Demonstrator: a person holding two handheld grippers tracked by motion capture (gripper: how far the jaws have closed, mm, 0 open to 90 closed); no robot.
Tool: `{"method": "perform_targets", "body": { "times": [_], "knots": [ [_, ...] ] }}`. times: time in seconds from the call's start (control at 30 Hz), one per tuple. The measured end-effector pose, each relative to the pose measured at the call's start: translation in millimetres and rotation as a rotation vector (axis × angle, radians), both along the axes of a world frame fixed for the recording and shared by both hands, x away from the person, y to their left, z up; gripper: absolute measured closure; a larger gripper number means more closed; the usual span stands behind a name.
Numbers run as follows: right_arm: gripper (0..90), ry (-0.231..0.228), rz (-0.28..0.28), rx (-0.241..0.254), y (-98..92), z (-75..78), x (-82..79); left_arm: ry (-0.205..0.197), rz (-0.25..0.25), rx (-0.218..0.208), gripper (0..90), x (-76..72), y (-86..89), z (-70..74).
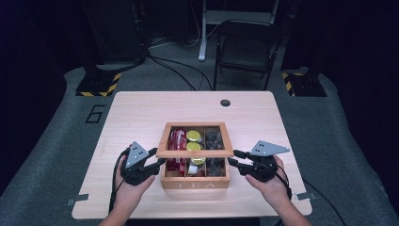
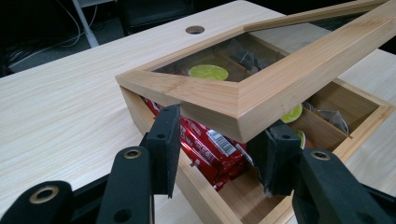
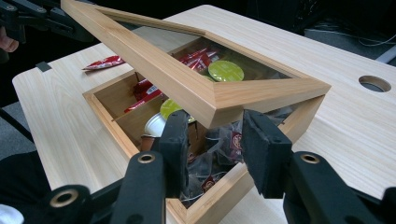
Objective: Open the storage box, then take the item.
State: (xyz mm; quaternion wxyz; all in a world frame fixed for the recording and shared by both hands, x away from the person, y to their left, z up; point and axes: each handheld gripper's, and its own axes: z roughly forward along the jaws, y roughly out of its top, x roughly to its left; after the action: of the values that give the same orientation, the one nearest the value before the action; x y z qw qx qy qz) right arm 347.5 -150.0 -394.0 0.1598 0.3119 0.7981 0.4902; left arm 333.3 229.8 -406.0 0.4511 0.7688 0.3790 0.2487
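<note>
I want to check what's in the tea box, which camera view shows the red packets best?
The left gripper view: the red packets lie close and sharp under the raised lid. The high view shows them small in the box's left compartment; the right gripper view shows them partly behind the lid.

Light falls from overhead onto the pale wooden table (image 1: 141, 113), which is bright and evenly lit, while the floor and room behind it sink into near black. In the high view the picture is soft and slightly grainy, with small details smeared. Both gripper views are sharper in the middle distance; their near black jaws are a little blurred. The glass panel of the tea box lid (image 2: 261, 88) carries faint reflections, and short, soft shadows lie beneath the lid.
</note>
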Motion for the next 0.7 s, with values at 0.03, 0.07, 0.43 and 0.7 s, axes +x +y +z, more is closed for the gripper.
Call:
{"method": "perform_targets", "body": {
  "times": [0.03,0.07,0.43,0.7],
  "knots": [
    [61.5,0.003,-0.003,0.002,-0.1,-0.9,-0.6,-0.003,0.003,-0.003,55.2,-0.4,-0.1,-1.0],
    [61.6,0.001,0.001,0.002,-0.3,-1.7,-0.8,-0.004,0.003,-0.005,55.2,-0.9,-0.2,-1.8],
    [61.4,-0.002,0.011,-0.012,-0.4,-10.4,-3.9,0.007,0.000,-0.009,55.2,-6.9,0.1,-10.0],
    [59.3,0.014,0.004,-0.015,0.6,-19.7,-7.3,0.027,-0.006,-0.012,53.9,-12.1,-0.1,-17.4]
  ]
}}
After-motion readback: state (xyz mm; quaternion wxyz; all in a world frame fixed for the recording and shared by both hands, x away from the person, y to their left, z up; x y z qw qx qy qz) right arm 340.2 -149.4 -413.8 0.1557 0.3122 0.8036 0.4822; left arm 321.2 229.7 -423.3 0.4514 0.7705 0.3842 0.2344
